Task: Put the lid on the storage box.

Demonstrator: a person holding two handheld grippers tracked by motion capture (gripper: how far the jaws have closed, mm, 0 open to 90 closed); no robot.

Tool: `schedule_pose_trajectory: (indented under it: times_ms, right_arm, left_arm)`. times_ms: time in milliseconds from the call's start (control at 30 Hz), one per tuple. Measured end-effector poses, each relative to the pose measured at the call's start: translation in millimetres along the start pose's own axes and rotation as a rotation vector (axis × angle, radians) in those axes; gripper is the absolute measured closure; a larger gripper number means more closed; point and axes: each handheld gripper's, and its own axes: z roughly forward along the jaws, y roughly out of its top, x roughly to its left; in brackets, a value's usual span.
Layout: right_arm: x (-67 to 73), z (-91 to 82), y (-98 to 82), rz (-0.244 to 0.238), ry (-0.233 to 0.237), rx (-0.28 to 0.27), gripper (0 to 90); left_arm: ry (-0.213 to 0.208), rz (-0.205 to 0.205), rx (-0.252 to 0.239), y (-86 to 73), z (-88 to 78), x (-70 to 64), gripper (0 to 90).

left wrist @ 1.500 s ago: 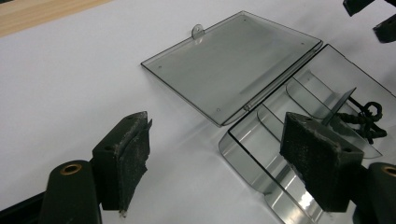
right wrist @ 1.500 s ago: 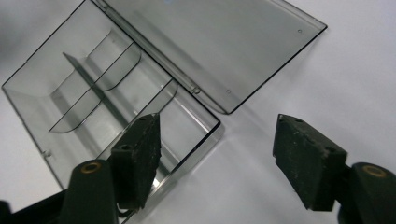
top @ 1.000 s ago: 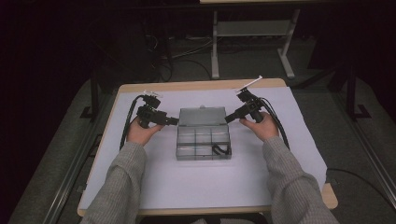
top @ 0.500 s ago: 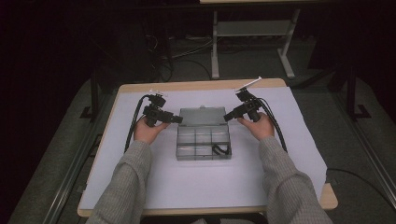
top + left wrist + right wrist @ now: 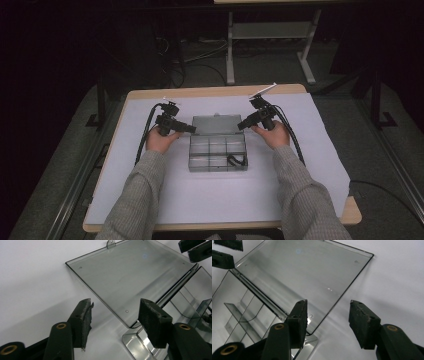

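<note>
Lying open in the middle of the white-covered table (image 5: 150, 200), the clear plastic compartment box (image 5: 218, 155) has its lid (image 5: 216, 123) folded back flat on the far side. A small black item (image 5: 235, 160) sits in the near right compartment; the other compartments look empty. The left gripper (image 5: 186, 129) straddles the lid's left edge, and the right gripper (image 5: 243, 125) its right edge. Both have just been closing, jaws half apart, pads not pressing the lid.

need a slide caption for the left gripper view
Left hand-held gripper, jaws apart, straddling a side edge of the open clear box's lid on a white table cover.
</note>
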Motion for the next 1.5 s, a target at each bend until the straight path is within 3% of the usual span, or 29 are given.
schedule_pose_trajectory:
  times_ms: [133,300,467,600,733,1167,1500]
  right_arm:
    - [-2.9,1.1,0.1,0.019,0.016,-0.005,51.8]
    - [-4.1,1.2,0.2,0.026,0.014,-0.002,52.0]
    - [-5.9,3.4,0.1,0.033,0.027,0.013,53.3]
    - [-7.8,5.4,-0.2,0.056,0.038,0.011,53.2]
    - [-8.5,6.4,-0.4,0.064,0.043,0.008,52.4]
    - [-11.6,8.4,-0.8,0.104,0.07,0.016,49.9]
    - [-13.9,10.5,-1.2,0.141,0.099,0.014,50.7]
  left_arm:
    - [-0.007,-0.011,-0.013,0.0,-0.4,2.5,56.3]
    - [-0.003,-0.023,-0.01,-0.3,2.4,3.0,58.9]
    - [-0.007,-0.022,0.008,-1.0,6.8,3.6,56.9]
    - [-0.018,-0.045,0.003,-1.3,8.2,5.3,56.1]
    - [-0.001,-0.064,0.001,-1.4,7.9,6.7,53.2]
    - [-0.084,-0.142,0.002,-2.4,12.9,11.7,53.8]
    - [-0.103,-0.158,0.007,-2.5,13.5,14.1,53.0]
